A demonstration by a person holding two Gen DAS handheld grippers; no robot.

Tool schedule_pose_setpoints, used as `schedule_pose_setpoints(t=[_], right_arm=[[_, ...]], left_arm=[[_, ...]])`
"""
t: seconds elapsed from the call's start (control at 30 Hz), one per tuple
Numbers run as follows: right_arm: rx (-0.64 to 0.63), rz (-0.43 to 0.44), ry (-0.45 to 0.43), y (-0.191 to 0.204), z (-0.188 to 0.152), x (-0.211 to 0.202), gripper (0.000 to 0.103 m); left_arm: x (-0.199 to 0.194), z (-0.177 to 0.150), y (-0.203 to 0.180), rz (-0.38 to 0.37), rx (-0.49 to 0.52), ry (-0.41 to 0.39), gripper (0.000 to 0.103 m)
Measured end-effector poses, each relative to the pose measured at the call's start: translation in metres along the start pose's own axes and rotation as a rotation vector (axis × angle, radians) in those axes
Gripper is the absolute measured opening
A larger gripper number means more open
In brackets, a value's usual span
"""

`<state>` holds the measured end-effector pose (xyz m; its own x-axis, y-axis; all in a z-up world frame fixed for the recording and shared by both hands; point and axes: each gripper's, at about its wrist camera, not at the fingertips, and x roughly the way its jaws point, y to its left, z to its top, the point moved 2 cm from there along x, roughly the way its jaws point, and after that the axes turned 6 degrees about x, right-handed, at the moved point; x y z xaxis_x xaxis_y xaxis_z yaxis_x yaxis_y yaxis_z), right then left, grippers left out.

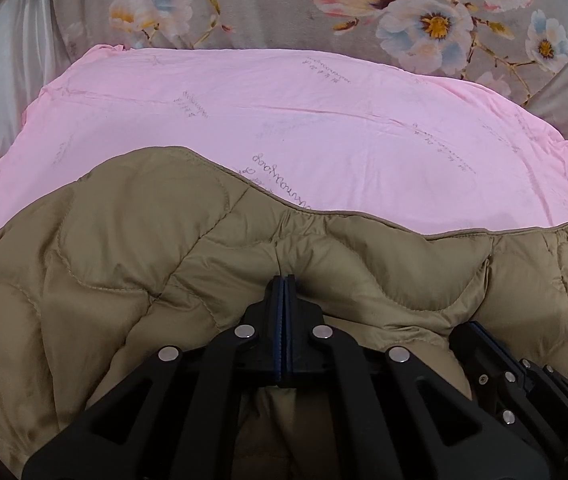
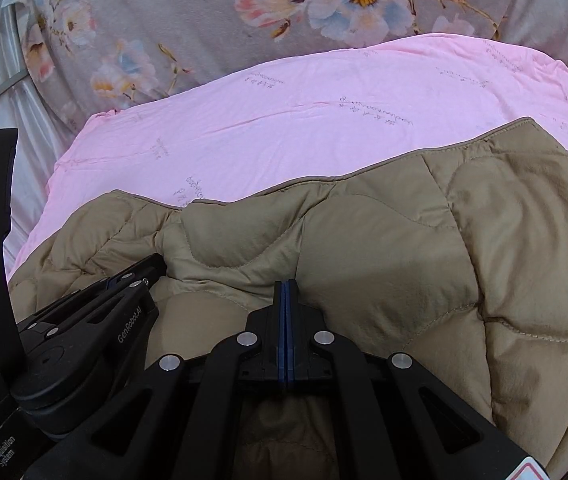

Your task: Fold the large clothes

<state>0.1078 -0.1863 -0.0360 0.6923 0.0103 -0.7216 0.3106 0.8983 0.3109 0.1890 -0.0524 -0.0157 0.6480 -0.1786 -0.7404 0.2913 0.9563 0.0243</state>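
Quilting of the tan jacket [image 1: 132, 264] bunches ahead of the left hand-held gripper [image 1: 285, 280], clamped on a fold; the right hand-held gripper [image 2: 286, 284], close beside, pinches likewise, probably to carry that edge forward over the pink sheet [image 1: 284, 120] beyond.

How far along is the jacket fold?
Done: the tan quilted jacket lies bunched on the pink printed sheet, no neat fold visible. In hand: left gripper and right gripper both pinch its fabric. Left: finishing the fold and flattening it.
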Motion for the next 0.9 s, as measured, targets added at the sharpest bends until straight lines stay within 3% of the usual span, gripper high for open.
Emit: schedule_pose_setpoints(t=[0.63,0.77,0.9], right_arm=[[0.014,0.019,-0.005,-0.003,0.001,0.001,0.000],[0.009,-0.017,-0.076,0.001,-0.005,-0.033,0.000],[-0.020,0.033,-0.090,0.018,-0.030,-0.068,0.002]], left_arm=[[-0.002,0.002,0.003,-0.014,0.000,-0.006,0.000],[-0.031,-0.004,0.025,-0.087,-0.070,-0.009,0.002],[-0.069,-0.030,0.038,-0.067,-0.029,-0.037,0.002]])
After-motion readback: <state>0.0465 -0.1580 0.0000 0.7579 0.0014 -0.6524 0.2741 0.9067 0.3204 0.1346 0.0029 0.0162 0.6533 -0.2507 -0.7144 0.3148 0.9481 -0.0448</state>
